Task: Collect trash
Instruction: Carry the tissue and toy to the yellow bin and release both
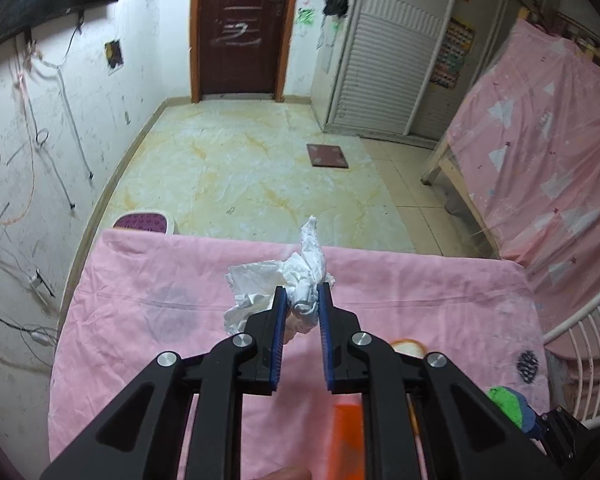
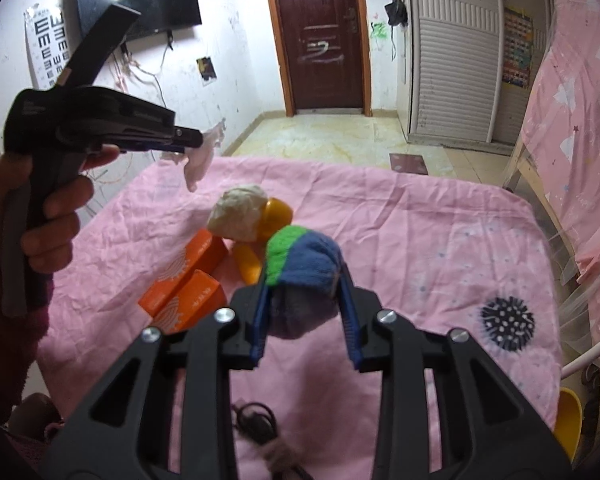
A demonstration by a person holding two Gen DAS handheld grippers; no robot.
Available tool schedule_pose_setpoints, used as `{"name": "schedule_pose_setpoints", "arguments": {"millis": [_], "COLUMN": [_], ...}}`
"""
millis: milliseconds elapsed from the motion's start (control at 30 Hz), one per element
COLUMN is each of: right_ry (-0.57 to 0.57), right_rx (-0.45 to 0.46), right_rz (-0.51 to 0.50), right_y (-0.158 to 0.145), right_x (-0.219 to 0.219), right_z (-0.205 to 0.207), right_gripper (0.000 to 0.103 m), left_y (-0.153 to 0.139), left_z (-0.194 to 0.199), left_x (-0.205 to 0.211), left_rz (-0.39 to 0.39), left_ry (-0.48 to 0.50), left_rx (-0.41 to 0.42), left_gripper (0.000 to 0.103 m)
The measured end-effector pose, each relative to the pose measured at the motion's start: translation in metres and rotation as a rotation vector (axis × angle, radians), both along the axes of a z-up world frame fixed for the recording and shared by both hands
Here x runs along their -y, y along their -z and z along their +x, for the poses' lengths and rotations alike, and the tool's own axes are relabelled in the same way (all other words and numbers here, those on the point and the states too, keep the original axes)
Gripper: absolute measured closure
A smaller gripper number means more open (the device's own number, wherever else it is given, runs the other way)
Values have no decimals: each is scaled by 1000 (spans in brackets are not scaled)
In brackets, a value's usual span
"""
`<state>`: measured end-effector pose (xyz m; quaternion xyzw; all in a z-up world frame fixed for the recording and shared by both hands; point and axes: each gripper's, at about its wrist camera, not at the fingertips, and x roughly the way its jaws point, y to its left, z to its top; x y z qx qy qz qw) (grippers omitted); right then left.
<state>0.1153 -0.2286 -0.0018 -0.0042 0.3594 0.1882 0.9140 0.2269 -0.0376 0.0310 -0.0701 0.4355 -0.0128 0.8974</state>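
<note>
The left gripper (image 1: 302,294) clamps a crumpled tissue (image 1: 300,280); the right gripper (image 2: 305,280) clamps a green-and-blue cloth ball (image 2: 304,260), orange boxes (image 2: 188,280) at nine o'clock.

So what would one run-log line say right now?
left gripper: shut on crumpled white tissue | right gripper: shut on green-and-blue fuzzy cloth

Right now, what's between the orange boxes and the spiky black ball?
In the right wrist view, the right gripper, holding a blue-green cloth; otherwise pink sheet.
</note>
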Motion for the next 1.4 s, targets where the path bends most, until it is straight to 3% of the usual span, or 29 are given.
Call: {"name": "schedule_pose_setpoints", "arguments": {"millis": [333, 633, 1167, 1400], "right_ry": [93, 232, 450, 523], "right_rx": [59, 101, 129, 119], "right_rz": [59, 99, 194, 210], "right_y": [-16, -24, -5, 7], "right_x": [61, 141, 257, 291], "right_z": [-28, -64, -108, -116], "right_gripper": [73, 73, 73, 73], "left_y": [-38, -49, -26, -6], "left_z": [-42, -82, -130, -138], "left_x": [86, 179, 317, 359], "left_rz": [24, 39, 14, -7], "left_ry": [127, 264, 500, 574], "left_rx": [68, 105, 46, -33], "left_gripper": [94, 94, 94, 94]}}
